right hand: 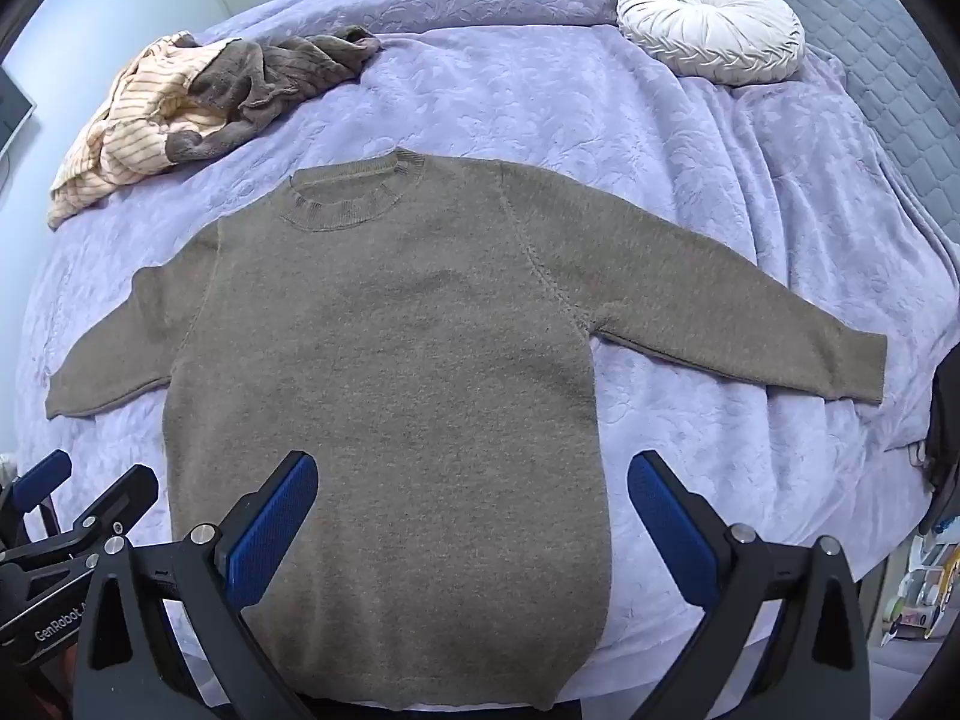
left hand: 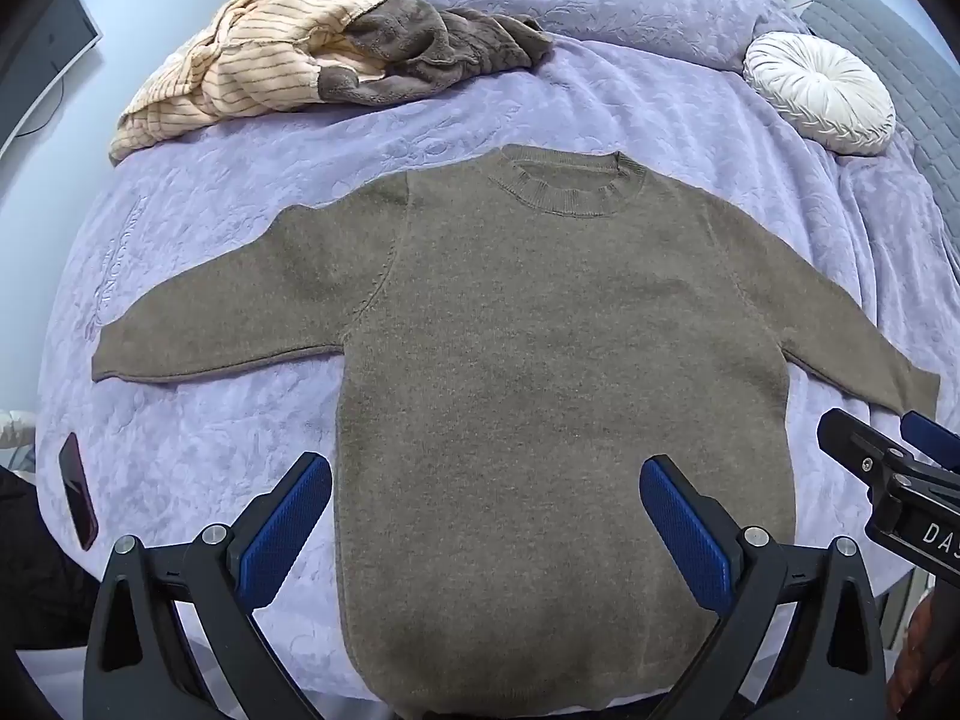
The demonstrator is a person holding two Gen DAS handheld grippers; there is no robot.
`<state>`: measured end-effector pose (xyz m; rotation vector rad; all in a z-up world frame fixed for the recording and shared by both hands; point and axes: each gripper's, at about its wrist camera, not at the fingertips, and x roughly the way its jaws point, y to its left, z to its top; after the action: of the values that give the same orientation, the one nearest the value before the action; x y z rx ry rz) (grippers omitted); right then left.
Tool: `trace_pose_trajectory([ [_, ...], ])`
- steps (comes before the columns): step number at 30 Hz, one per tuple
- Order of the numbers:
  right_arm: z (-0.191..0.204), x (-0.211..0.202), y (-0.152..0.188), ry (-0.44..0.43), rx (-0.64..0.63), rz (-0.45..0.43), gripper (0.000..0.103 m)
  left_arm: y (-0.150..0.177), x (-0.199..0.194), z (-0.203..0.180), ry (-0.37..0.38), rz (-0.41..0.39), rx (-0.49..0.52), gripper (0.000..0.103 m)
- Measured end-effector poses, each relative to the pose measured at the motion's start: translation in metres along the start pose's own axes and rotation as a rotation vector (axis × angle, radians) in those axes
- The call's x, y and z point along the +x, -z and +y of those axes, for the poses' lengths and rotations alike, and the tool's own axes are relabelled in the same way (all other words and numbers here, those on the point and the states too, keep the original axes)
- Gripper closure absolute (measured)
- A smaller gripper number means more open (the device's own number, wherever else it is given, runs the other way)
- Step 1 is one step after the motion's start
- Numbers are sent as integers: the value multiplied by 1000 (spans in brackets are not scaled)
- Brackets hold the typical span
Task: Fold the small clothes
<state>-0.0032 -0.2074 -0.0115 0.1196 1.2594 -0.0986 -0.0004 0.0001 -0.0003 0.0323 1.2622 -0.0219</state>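
We have the brown knit sweater (left hand: pixel 540 360) spread flat and face up on the lavender bedspread (left hand: pixel 210 456), collar away from us, no fold made yet. Going left to right: its left sleeve (left hand: pixel 198 336) lies stretched outward, our left gripper (left hand: pixel 486 501) hangs spread wide over the hem, empty; our right gripper (right hand: pixel 474 495) is likewise spread and empty above the lower body, and the right sleeve (right hand: pixel 720 312) lies stretched out. Sleeves and body remain to fold. A heap of other clothes (left hand: pixel 300 66) waits further back.
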Motion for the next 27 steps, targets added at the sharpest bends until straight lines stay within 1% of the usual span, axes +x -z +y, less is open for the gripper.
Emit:
trace_pose_trajectory([
  [6, 1, 1, -3, 2, 6, 8, 0, 2, 1, 0, -2, 2, -2, 0],
  [8, 1, 2, 2, -2, 8, 7, 0, 2, 1, 1, -1, 4, -4, 0],
  [9, 1, 3, 3, -3, 8, 8, 0, 1, 8, -1, 0, 6, -5, 0],
  [19, 0, 4, 2, -3, 2, 2, 0, 2, 6, 1, -2, 15, -3, 0],
  [21, 0, 5, 2, -5, 2, 6, 0, 1, 5, 1, 2, -4, -1, 0],
  [27, 1, 6, 3, -8, 1, 3, 0, 0, 6, 3, -5, 1, -4, 0],
])
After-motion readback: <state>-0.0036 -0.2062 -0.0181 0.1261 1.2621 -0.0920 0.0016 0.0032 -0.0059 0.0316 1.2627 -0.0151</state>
